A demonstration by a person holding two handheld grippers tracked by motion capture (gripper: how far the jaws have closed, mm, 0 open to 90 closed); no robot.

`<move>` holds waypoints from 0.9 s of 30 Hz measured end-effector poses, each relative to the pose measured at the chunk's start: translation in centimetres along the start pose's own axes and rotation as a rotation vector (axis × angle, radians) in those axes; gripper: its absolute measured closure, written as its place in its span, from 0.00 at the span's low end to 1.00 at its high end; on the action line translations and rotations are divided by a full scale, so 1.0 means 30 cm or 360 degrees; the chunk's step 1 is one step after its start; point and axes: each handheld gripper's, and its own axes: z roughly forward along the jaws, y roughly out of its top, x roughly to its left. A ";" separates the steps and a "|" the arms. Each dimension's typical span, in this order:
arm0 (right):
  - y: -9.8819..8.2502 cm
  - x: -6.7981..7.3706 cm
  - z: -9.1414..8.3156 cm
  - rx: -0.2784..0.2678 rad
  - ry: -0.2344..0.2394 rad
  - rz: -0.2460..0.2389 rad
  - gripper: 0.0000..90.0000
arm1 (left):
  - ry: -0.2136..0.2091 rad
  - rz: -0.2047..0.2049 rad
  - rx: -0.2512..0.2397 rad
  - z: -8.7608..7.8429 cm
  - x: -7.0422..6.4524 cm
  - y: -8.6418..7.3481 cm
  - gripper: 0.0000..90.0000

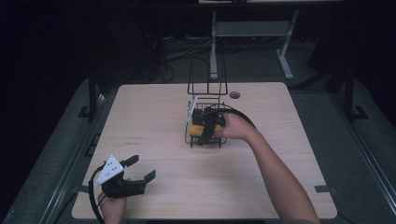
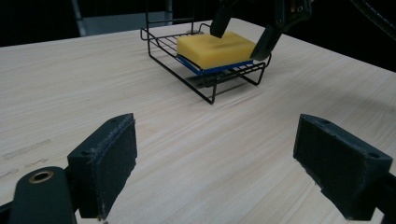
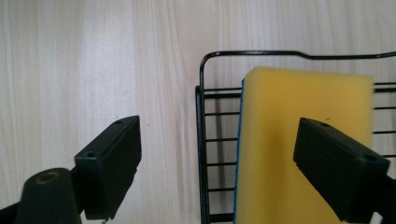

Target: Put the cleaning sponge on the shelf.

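High view from above the tabletop's (image 1: 154,140) near edge, facing forward and down, left gripper view low near the front-left corner — looking across at the wire rack (image 2: 161,44), right gripper view close above it — rack (image 3: 201,140) and sponge (image 3: 299,140) shared

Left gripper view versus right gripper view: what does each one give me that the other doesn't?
Left gripper view: the sponge's blue underside, the wire rack's feet on the table, and the right gripper open over the sponge. Right gripper view: a top-down look, one pad over bare table outside the rack's rim, the other above the sponge. Both: yellow sponge lying flat in the rack.
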 end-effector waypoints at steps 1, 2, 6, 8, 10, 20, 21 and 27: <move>-0.002 0.002 0.003 0.0003 -0.0002 -0.0006 0.17 | -0.0001 0.0001 0.0001 0.001 -0.002 0.000 0.14; -0.005 0.009 0.003 0.0011 0.0002 0.0014 0.17 | -0.0004 0.0002 0.0001 0.002 -0.003 0.000 0.14; -0.008 0.022 0.008 0.0012 0.0001 0.0012 0.17 | -0.0007 0.0004 0.0004 0.003 -0.006 0.000 0.14; -0.007 0.029 0.007 0.0021 -0.0007 -0.0002 0.17 | -0.0005 0.0002 0.0001 0.003 -0.006 0.000 0.14; -0.004 0.033 0.005 -0.0004 -0.0009 -0.0033 0.17 | -0.0004 0.0002 0.0003 0.002 -0.005 0.000 0.14; -0.019 0.075 -0.015 0.0000 -0.0016 -0.0017 0.17 | -0.0006 0.0001 0.0001 0.003 -0.007 -0.001 0.14; -0.022 0.077 -0.016 -0.0004 -0.0013 -0.0016 0.17 | -0.0005 0.0005 0.0002 0.004 -0.008 -0.001 0.14; -0.033 0.095 -0.029 0.0027 -0.0017 -0.0012 0.17 | -0.0010 0.0014 0.0015 0.007 -0.012 -0.001 0.14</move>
